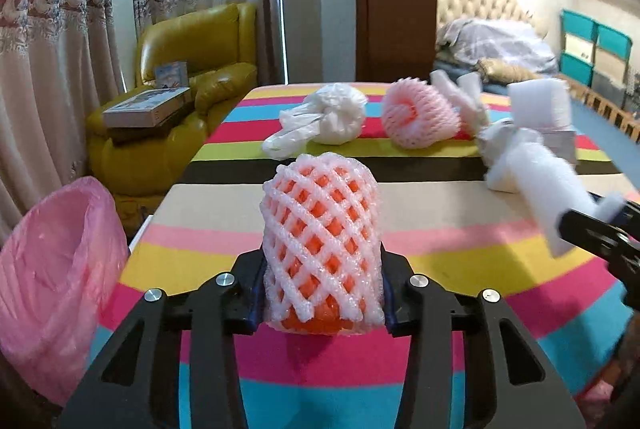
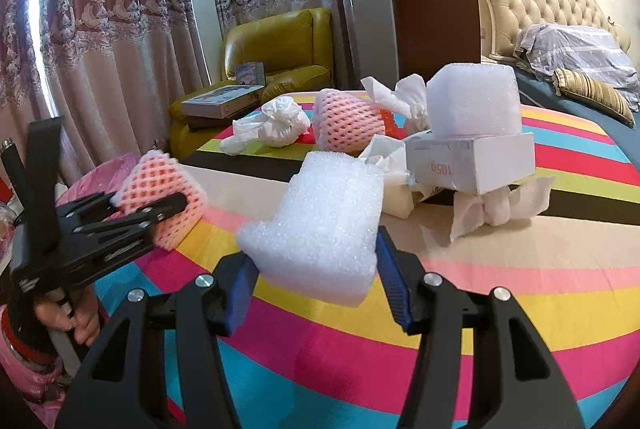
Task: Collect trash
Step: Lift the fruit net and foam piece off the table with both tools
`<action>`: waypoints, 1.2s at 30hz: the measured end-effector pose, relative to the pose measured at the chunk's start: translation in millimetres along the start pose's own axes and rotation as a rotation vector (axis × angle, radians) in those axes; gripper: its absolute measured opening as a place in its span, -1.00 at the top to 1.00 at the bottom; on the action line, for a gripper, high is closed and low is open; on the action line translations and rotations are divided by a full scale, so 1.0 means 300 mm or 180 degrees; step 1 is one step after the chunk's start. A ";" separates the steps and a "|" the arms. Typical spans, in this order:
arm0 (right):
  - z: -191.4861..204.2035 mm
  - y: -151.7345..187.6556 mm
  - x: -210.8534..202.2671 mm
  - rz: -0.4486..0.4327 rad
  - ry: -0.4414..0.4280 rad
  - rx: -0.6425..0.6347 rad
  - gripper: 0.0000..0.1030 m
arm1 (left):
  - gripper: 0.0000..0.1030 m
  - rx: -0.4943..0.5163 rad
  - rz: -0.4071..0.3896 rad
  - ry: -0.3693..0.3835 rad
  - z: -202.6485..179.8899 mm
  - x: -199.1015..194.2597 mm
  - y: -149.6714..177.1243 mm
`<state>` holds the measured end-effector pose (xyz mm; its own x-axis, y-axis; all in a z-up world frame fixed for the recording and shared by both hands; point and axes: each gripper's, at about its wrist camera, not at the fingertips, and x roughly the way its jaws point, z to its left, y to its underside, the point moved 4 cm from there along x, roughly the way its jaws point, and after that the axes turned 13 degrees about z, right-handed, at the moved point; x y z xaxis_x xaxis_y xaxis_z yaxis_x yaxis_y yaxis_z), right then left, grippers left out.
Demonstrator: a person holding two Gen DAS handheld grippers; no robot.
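Note:
My left gripper [image 1: 322, 293] is shut on a pink foam fruit net [image 1: 320, 241] with orange inside, held above the striped table; it also shows in the right wrist view [image 2: 164, 197]. My right gripper [image 2: 316, 289] is shut on a white foam block [image 2: 324, 225], seen blurred in the left wrist view [image 1: 540, 181]. A pink-lined trash bin [image 1: 56, 277] stands at the table's left edge. On the table lie a knotted white plastic bag [image 1: 324, 117], a second pink foam net [image 1: 416, 115], crumpled tissues [image 2: 500, 207], and another foam block [image 2: 474, 103] on a white box [image 2: 476, 159].
The striped tablecloth [image 1: 440, 257] covers the table. A yellow armchair [image 1: 192, 77] with boxes on it stands behind the bin, before lace curtains. A bed [image 2: 576, 49] lies at the far right.

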<state>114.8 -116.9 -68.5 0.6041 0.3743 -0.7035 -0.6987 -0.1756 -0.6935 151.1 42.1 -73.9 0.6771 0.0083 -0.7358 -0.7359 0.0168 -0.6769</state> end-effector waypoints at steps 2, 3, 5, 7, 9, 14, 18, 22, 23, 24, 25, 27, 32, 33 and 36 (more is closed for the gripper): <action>0.005 -0.001 -0.004 -0.0019 0.0000 -0.0025 -0.05 | 0.20 0.0021 -0.0071 0.0049 -0.002 -0.030 0.028; 0.012 0.000 -0.003 -0.0027 0.0001 -0.0034 -0.05 | 0.20 0.0033 -0.0100 0.0060 -0.003 -0.040 0.038; 0.022 0.001 -0.009 -0.0053 -0.0015 -0.0070 -0.05 | 0.20 0.0049 -0.0158 0.0112 -0.004 -0.060 0.051; 0.041 0.003 -0.009 -0.0061 -0.0032 -0.0126 -0.05 | 0.20 0.0038 -0.0198 0.0119 -0.001 -0.074 0.066; 0.051 0.006 -0.010 -0.0064 -0.0033 -0.0172 -0.05 | 0.20 0.0019 -0.0222 0.0156 0.008 -0.084 0.078; 0.106 0.011 -0.026 -0.0115 -0.0028 -0.0363 -0.05 | 0.20 -0.0042 -0.0221 0.0145 0.044 -0.097 0.104; 0.136 0.012 -0.031 -0.0120 -0.0020 -0.0456 -0.05 | 0.20 -0.0096 -0.0218 0.0148 0.069 -0.105 0.117; 0.147 0.010 -0.027 -0.0103 -0.0021 -0.0503 -0.05 | 0.20 -0.0119 -0.0240 0.0140 0.081 -0.112 0.123; 0.148 0.011 -0.028 -0.0103 -0.0019 -0.0505 -0.05 | 0.20 -0.0127 -0.0241 0.0147 0.084 -0.114 0.124; 0.147 0.010 -0.028 -0.0102 -0.0019 -0.0506 -0.05 | 0.19 -0.0132 -0.0243 0.0151 0.083 -0.114 0.126; 0.147 0.010 -0.028 -0.0102 -0.0018 -0.0504 -0.05 | 0.19 -0.0135 -0.0246 0.0153 0.084 -0.115 0.129; 0.145 0.007 -0.027 -0.0105 -0.0020 -0.0502 -0.05 | 0.19 -0.0139 -0.0256 0.0154 0.084 -0.118 0.131; 0.148 0.009 -0.025 -0.0098 -0.0022 -0.0514 -0.05 | 0.19 -0.0138 -0.0276 0.0154 0.084 -0.123 0.134; 0.149 0.009 -0.026 -0.0100 -0.0022 -0.0516 -0.05 | 0.19 -0.0132 -0.0280 0.0147 0.083 -0.125 0.136; 0.150 0.015 -0.028 -0.0103 -0.0027 -0.0520 -0.05 | 0.19 -0.0113 -0.0301 0.0116 0.079 -0.131 0.138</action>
<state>89.4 -79.8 -58.7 0.6217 0.3896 -0.6795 -0.6069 -0.3087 -0.7324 94.2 66.3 -72.6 0.7434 -0.0280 -0.6683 -0.6688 -0.0195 -0.7432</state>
